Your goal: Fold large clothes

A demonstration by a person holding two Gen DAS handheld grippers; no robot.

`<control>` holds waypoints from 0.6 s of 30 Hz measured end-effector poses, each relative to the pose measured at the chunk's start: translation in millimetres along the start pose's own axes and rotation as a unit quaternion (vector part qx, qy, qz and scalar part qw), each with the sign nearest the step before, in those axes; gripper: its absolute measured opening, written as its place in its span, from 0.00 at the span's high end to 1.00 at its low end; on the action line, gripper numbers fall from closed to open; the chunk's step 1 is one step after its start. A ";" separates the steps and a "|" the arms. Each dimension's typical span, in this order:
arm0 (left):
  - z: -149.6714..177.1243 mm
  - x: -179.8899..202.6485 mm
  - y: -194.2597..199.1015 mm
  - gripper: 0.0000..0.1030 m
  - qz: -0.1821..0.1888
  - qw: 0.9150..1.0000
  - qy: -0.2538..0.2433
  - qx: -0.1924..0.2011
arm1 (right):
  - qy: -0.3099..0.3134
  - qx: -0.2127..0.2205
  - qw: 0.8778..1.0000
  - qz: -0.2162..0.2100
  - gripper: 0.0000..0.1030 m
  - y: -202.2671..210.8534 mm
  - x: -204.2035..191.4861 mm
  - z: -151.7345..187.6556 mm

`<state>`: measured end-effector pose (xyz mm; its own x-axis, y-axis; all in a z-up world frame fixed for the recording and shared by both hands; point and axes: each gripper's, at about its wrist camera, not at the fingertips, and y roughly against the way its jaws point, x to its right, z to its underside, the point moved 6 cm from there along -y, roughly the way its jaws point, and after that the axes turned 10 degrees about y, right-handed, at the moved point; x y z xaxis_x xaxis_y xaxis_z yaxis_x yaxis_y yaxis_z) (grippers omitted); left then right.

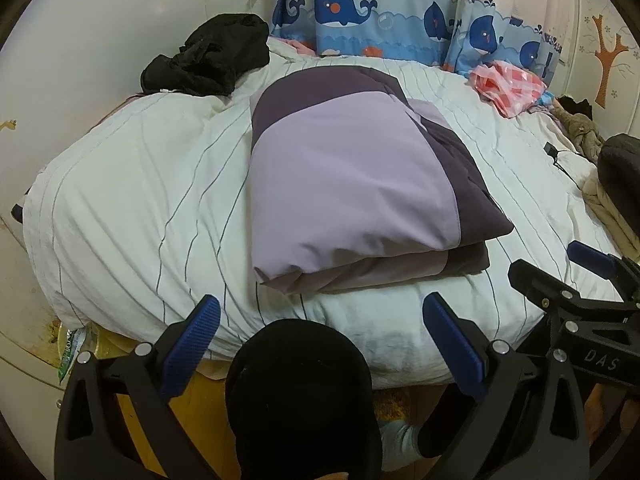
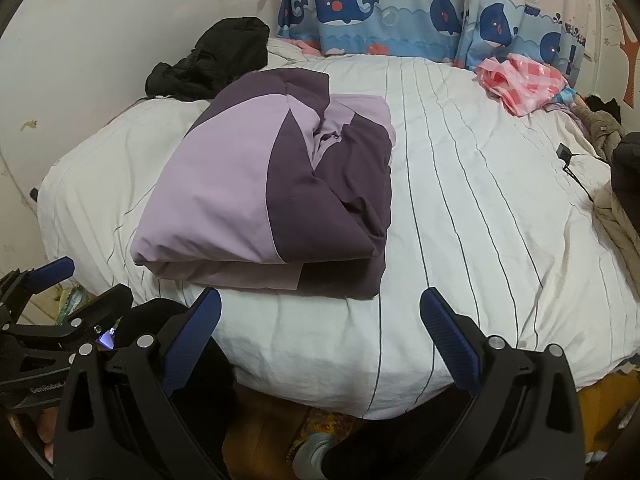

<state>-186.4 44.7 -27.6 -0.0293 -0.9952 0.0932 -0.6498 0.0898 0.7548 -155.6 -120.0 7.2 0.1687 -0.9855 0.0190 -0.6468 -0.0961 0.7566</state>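
A large garment in light and dark purple [image 1: 352, 196] [image 2: 264, 200] lies folded into a thick rectangle on the white striped bedcover [image 1: 132, 208] [image 2: 472, 216], near its front edge. My left gripper [image 1: 320, 316] hangs open just short of the bed's front edge, below the folded garment, holding nothing. My right gripper [image 2: 320, 312] is also open and empty, in front of the bed and right of the bundle. Each gripper shows at the edge of the other's view: the right gripper [image 1: 560, 276] and the left gripper [image 2: 92, 280].
A crumpled black garment [image 1: 212, 56] [image 2: 212, 60] lies at the bed's far left. A pink checked cloth [image 1: 508, 84] [image 2: 524, 80] sits far right under the whale curtain [image 1: 360, 8]. A charger cable [image 2: 568, 160] and beige clothes [image 2: 616, 208] lie on the right. A person's dark-clad knee [image 1: 300, 380] is below.
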 end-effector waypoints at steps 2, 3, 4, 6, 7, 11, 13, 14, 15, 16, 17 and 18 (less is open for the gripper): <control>-0.4 0.2 2.5 0.06 0.000 1.000 0.003 0.002 | 0.000 0.000 1.000 -0.001 0.07 0.2 -0.6 0.4; -0.8 -0.3 3.4 0.06 0.000 1.000 0.004 0.003 | 0.000 0.000 1.000 -0.001 0.07 0.5 -1.1 0.6; -0.7 -0.6 4.0 0.06 -0.002 1.000 0.004 0.003 | 0.001 0.000 1.000 -0.001 0.07 0.8 -1.6 0.7; -0.8 -1.5 5.1 0.06 -0.008 1.000 0.004 0.004 | 0.002 0.001 1.000 -0.002 0.07 2.1 -3.5 1.4; -1.3 -1.6 5.5 0.06 -0.008 1.000 0.005 0.005 | 0.003 0.001 1.000 -0.002 0.07 2.7 -4.2 1.3; -1.6 -0.6 8.9 0.06 -0.008 1.000 0.006 0.009 | 0.005 0.001 1.000 0.001 0.07 4.2 -6.2 1.3; -1.5 -0.2 9.5 0.06 -0.009 1.000 0.006 0.010 | 0.006 0.000 1.000 0.002 0.07 3.9 -8.0 1.6; -1.8 -0.4 9.4 0.06 -0.008 1.000 0.007 0.009 | 0.006 0.000 1.000 0.002 0.07 4.1 -8.3 1.3; -2.1 -0.8 9.3 0.06 -0.008 1.000 0.008 0.009 | 0.006 0.000 1.000 0.002 0.07 4.1 -8.5 1.4; -1.9 -0.8 9.5 0.06 -0.009 1.000 0.008 0.009 | 0.006 -0.001 1.000 0.002 0.07 3.9 -8.5 1.4; -1.8 -0.9 9.9 0.06 -0.009 1.000 0.008 0.009 | 0.006 0.000 1.000 0.001 0.07 4.1 -8.5 1.3; -1.8 -1.0 10.6 0.06 -0.009 1.000 0.009 0.010 | 0.006 0.001 1.000 0.001 0.07 4.0 -8.7 1.5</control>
<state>-191.9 46.8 -18.5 -0.0037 -0.9958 0.0914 -0.6645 0.0708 0.7440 -160.8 -112.0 9.1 0.1756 -0.9841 0.0281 -0.6480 -0.0940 0.7558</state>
